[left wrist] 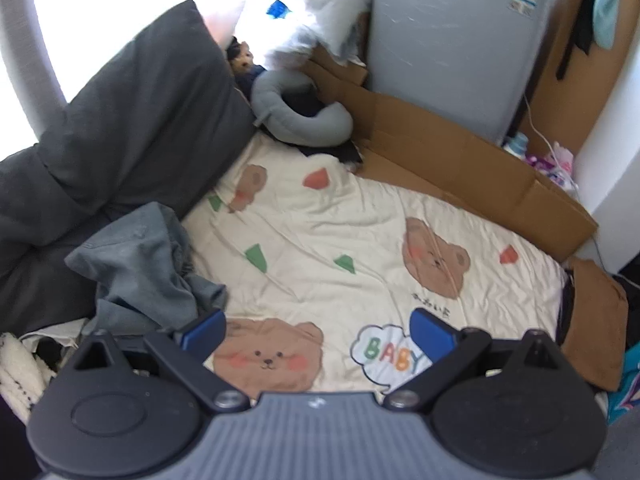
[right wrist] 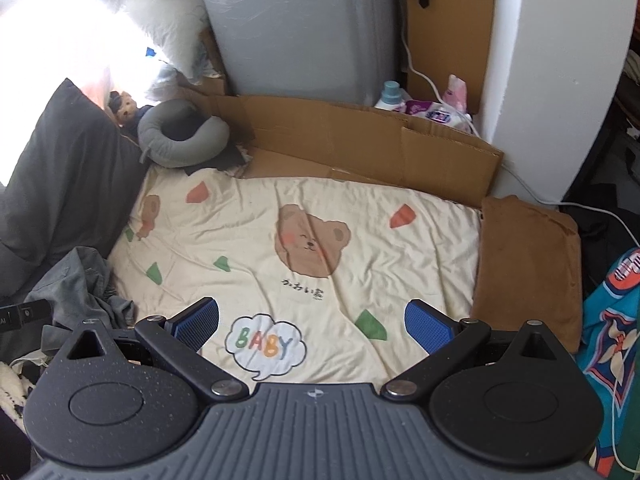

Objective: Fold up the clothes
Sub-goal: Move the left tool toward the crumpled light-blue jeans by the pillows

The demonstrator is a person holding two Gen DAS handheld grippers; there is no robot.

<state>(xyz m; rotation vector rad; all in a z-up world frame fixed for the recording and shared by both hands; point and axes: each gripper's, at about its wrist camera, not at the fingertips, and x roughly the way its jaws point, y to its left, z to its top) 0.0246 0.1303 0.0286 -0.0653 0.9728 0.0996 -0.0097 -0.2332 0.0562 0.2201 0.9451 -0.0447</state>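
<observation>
While both tongs hang empty over the bed, no garment in hand yet. Left tongs [left wrist: 318,330] spread wide, blue pads apart, nothing between them. Right tongs [right wrist: 312,326] likewise spread wide, nothing held. Below and ahead of both: cream bear-print blanket [left wrist: 320,248] laid out as the working surface, lightly creased, bare of clothes in its middle.

Crumpled grey-blue garment [left wrist: 148,268] heaped just left of the left tongs, touching the blanket's edge and lying against the dark grey pillow [left wrist: 132,120]; seen from the right wrist, same heap [right wrist: 80,288] left of the right tongs, beyond their left pad. Brown folded cloth [right wrist: 528,264] flat at the blanket's right edge, just right of the right tongs; looks already folded, though cannot tell for certain. Teal patterned fabric [right wrist: 616,320] further right, off the bed edge. Flattened cardboard [right wrist: 360,140] and grey neck pillow [right wrist: 180,136] far ahead, past the blanket.

Step judged: between garments, about to fetch the next piece. Likely candidate the grey-blue heap, being nearest and unfolded.

Next move calls for: swing left toward the heap, find a hem or collar rather than a bunched middle, pinch, lift clear, drag onto the open blanket, spread flat with both tongs before any fold. Edges hard to pick out in the tangle; shape of garment not yet readable.
</observation>
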